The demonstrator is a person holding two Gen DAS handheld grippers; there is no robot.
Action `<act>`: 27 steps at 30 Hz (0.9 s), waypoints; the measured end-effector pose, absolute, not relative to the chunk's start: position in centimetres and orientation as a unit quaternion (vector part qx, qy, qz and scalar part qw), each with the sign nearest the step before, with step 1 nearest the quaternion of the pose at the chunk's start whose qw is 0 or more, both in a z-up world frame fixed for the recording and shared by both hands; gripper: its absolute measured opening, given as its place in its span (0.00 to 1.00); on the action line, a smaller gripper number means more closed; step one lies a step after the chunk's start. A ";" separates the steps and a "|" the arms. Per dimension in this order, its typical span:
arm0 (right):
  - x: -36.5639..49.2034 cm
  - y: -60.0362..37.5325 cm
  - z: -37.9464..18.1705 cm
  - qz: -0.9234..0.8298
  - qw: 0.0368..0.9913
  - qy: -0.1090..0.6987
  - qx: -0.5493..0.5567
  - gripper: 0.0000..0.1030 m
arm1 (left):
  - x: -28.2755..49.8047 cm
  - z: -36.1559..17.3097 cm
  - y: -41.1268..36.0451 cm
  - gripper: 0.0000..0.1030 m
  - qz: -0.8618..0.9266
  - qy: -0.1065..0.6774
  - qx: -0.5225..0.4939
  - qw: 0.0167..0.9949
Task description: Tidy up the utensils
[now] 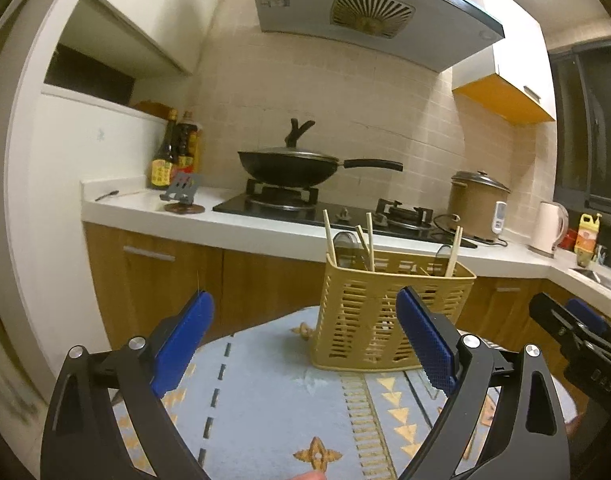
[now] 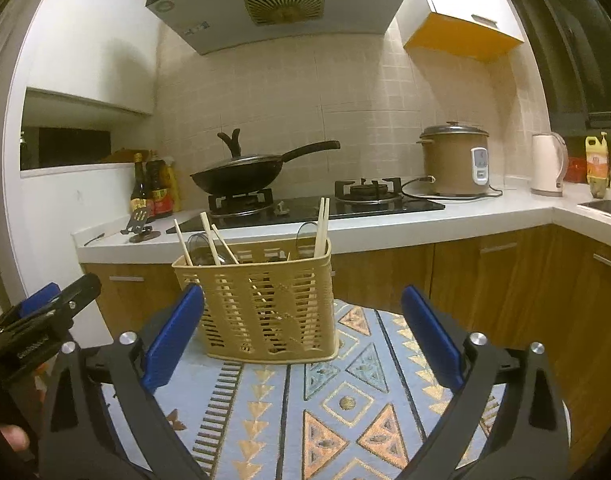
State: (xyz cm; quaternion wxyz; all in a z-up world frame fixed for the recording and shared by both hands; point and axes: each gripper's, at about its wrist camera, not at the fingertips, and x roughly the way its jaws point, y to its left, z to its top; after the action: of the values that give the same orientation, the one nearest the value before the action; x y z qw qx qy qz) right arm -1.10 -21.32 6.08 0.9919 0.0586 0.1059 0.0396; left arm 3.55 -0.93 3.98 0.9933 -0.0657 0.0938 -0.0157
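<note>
Basket: slotted yellow plastic utensil basket (image 2: 265, 304) stands upright on patterned blue cloth (image 2: 345, 408) covering a small table, near the table's far edge; kitchen counter (image 2: 385, 228) lies well beyond.
Contents: wooden chopsticks (image 2: 320, 226) lean at the basket's right end, more (image 2: 209, 238) at its left end w/ what look like dark spoon or ladle heads; lower parts hidden behind slats.
Left gripper (image 1: 305, 344): jaws wide apart, nothing between pads; basket ahead, slightly right of centre, not touched.
Right gripper (image 2: 303, 336): jaws wide apart, empty; basket ahead, left of centre, not touched.
Handling, chopsticks: judged light, stiff, thin, smooth; apt to roll or pivot in a pinch. Best taken on the exposed upper shaft, just above the rim, pads square across the stick.
Handling, basket: judged light, semi-rigid, thin-walled; prob. tips or slides on the cloth if a stick snags. Steady it by the rim w/ the other gripper.
Unknown: exact utensil count inside; can't tell.
</note>
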 end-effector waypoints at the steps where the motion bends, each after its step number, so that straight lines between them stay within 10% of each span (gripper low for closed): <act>1: -1.1 -21.2 6.0 0.042 0.992 0.109 0.058 0.92 | 3.6 4.0 -1.1 0.88 -0.013 0.092 -0.062 0.994; 27: -0.7 -20.7 5.2 0.022 0.990 0.134 0.025 0.92 | 4.7 1.8 -1.7 0.92 0.006 0.126 -0.036 0.991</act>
State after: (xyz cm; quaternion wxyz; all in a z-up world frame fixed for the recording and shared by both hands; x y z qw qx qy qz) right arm -0.68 -20.73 5.15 0.9904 0.0246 0.1345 0.0219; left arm 4.67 -1.74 1.84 0.9914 -0.0356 0.1257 0.0058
